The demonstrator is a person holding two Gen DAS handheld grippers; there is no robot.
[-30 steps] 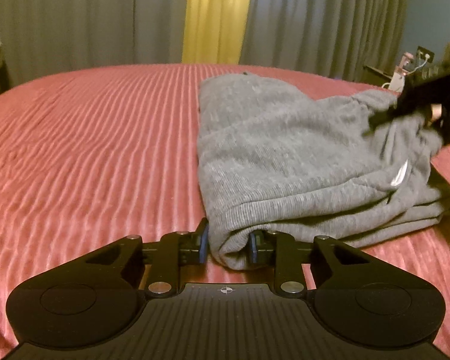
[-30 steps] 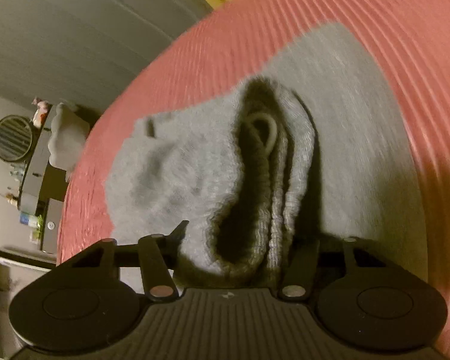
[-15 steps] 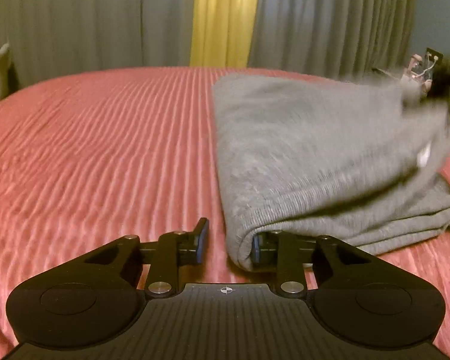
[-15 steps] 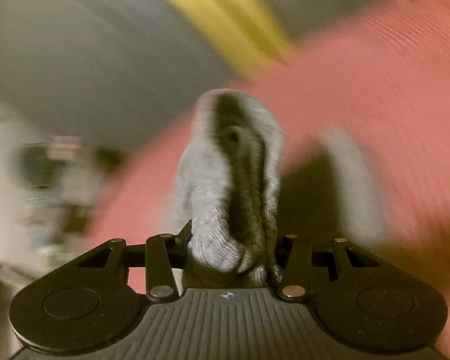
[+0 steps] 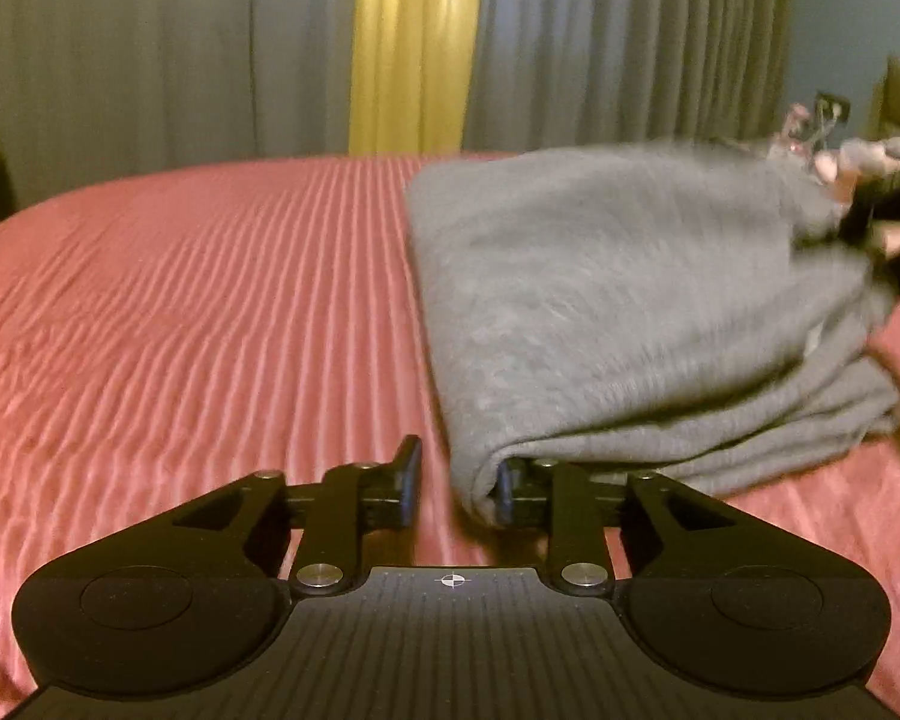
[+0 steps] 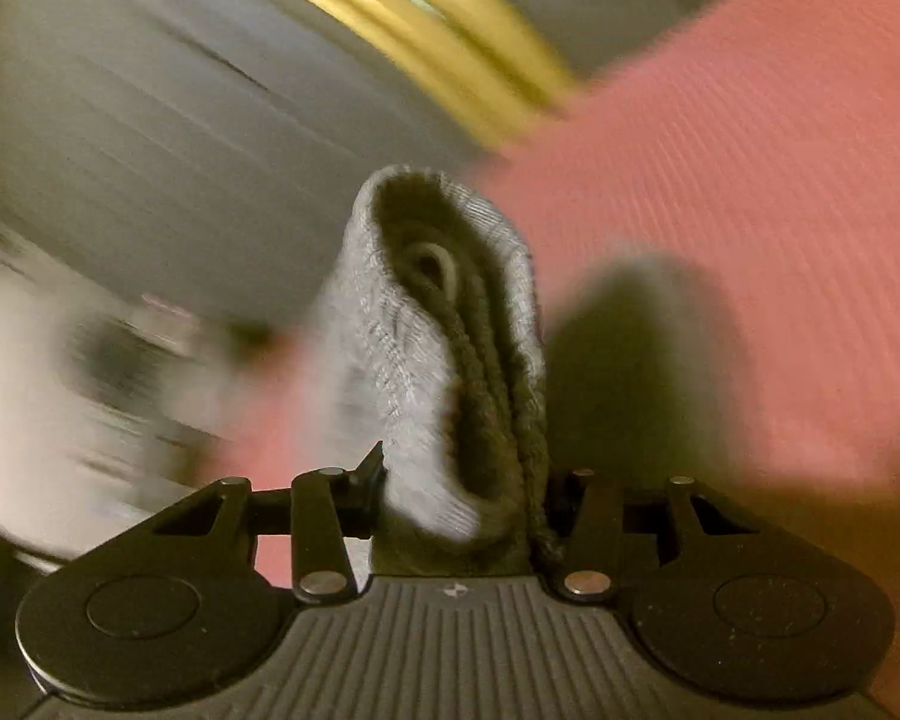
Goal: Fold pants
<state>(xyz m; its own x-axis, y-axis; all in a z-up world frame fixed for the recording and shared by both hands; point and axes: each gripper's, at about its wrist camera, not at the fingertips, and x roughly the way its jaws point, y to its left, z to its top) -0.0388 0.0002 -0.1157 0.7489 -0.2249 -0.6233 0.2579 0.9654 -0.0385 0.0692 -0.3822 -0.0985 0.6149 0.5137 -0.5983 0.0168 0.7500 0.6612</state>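
Grey knit pants (image 5: 618, 300) lie folded in several layers on the red bedspread (image 5: 198, 312). My left gripper (image 5: 457, 483) is open at the near folded corner; its right finger is tucked under the fabric edge, its left finger stands free. My right gripper (image 6: 462, 501) is shut on a bunched grey edge of the pants (image 6: 444, 360) and holds it lifted above the bed. It also shows in the left wrist view (image 5: 882, 222) at the far right, blurred, at the pants' raised end.
Grey curtains (image 5: 150, 60) with a yellow strip (image 5: 414, 42) hang behind the bed. Small items on a side table (image 5: 822, 120) sit at the far right. Blurred furniture (image 6: 60, 372) shows left in the right wrist view.
My left gripper has opened and let go of the near corner. My right gripper has lifted its bunched end of the pants and swung it, blurring the view.
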